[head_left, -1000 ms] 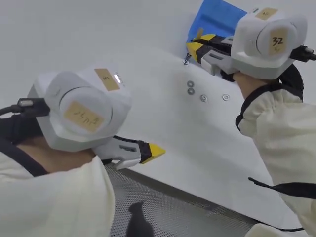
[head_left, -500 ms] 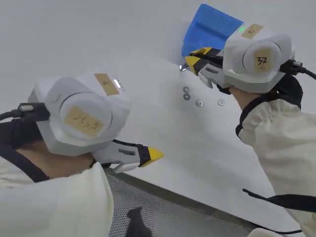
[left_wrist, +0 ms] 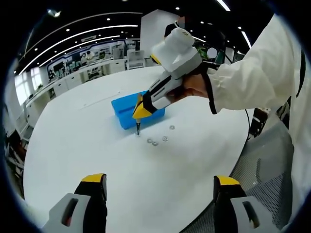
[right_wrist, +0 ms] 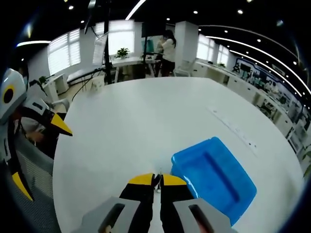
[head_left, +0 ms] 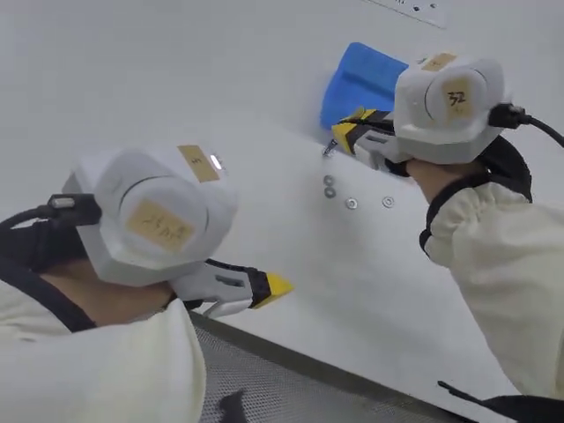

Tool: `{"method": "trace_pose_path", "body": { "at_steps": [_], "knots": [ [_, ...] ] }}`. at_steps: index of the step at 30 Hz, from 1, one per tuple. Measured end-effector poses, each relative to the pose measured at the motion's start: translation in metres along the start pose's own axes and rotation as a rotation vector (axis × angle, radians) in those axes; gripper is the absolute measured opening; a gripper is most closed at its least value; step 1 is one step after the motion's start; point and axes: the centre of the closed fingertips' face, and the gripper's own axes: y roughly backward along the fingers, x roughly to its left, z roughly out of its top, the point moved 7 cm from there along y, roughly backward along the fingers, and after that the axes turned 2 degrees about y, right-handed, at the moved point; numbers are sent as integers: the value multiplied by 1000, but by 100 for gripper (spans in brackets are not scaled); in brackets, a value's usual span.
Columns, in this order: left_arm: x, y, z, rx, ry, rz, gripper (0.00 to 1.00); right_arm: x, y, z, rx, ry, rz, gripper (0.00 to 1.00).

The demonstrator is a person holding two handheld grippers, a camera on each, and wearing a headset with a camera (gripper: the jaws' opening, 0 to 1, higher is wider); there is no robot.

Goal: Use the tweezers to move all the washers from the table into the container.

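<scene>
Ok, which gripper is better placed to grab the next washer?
Right. The right gripper is shut on the tweezers, tips close to the washers; the left gripper is open near the table edge, apart from them.

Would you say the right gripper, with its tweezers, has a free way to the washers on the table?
Probably yes. The right gripper is shut on the tweezers, whose tip hangs close beside the washers on the table; nothing lies between, and the left gripper is far off.

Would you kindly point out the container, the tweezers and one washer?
container (right_wrist: pixel 217 178): right gripper view, inner floor.
tweezers (left_wrist: pixel 137 127): left gripper view, lower tip.
washer (head_left: pixel 388 202): head view, its ring.
</scene>
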Motion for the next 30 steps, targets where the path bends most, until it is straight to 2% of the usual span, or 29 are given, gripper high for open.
{"method": "trace_pose_path", "body": {
  "at_steps": [7, 17, 22, 30],
  "knots": [
    [-7, 1, -1, 4, -8, -8, 93, 5, 21, 8, -8, -19, 4, 0],
    [-12, 4, -3, 19, -23, -17, 93, 12, 41, 20, -26, -24, 10, 0],
    [-14, 5, -3, 25, -29, -21, 93, 4, 51, 31, -58, -25, -20, 0],
    [-15, 4, -1, 36, -44, -26, 92, -14, 51, 39, -86, -28, -76, 0]
  ]
}}
